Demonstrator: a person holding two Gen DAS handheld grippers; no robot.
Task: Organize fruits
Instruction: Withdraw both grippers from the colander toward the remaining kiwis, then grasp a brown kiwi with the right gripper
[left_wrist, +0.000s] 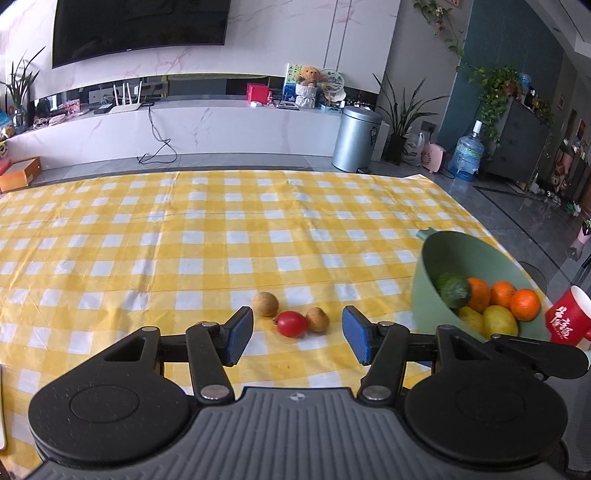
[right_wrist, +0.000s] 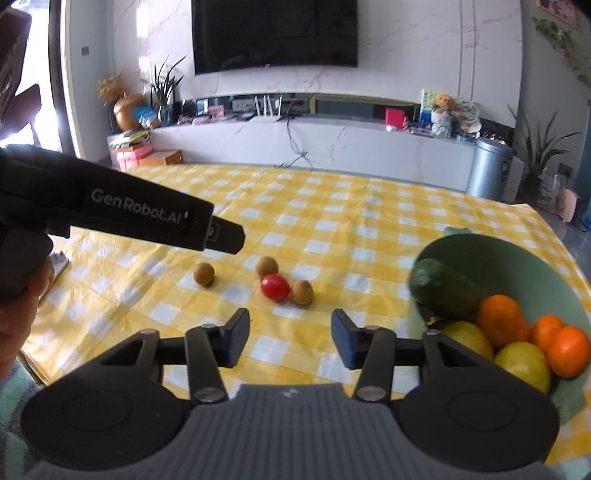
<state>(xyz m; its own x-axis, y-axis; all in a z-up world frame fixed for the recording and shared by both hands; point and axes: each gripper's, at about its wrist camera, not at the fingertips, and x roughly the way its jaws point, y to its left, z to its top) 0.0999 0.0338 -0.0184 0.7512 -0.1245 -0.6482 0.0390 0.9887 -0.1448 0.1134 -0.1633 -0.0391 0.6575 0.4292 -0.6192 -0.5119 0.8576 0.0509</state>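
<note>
The worktop (left_wrist: 147, 240) carries a yellow checked cloth. At its right edge stands a green bowl (left_wrist: 476, 258), tipped toward the near side, already holding a dark green fruit (left_wrist: 452, 291), oranges (left_wrist: 524, 304) and yellow fruits (left_wrist: 500, 321).

Loose fruit lies left of the bowl: a red fruit (left_wrist: 292, 324) touching a brown round fruit (left_wrist: 317, 319) on its right, with a second brown fruit (left_wrist: 264, 304) just behind it. A third brown fruit (right_wrist: 204, 274) sits apart, further left; what kind these brown fruits are is hard to tell at this size.

The left hand-held gripper (left_wrist: 298, 338) hovers near the cluster, jaws apart and empty. The right hand-held gripper (right_wrist: 291, 338) also stands parted with nothing between its pads.

Step in hand: approach for a pick, with four fruits left to collect. The next move calls for lowering one gripper over a single fruit, most likely the red one. Because it touches its neighbours, the jaws need to straddle it without knocking the brown ones into a roll.
</note>
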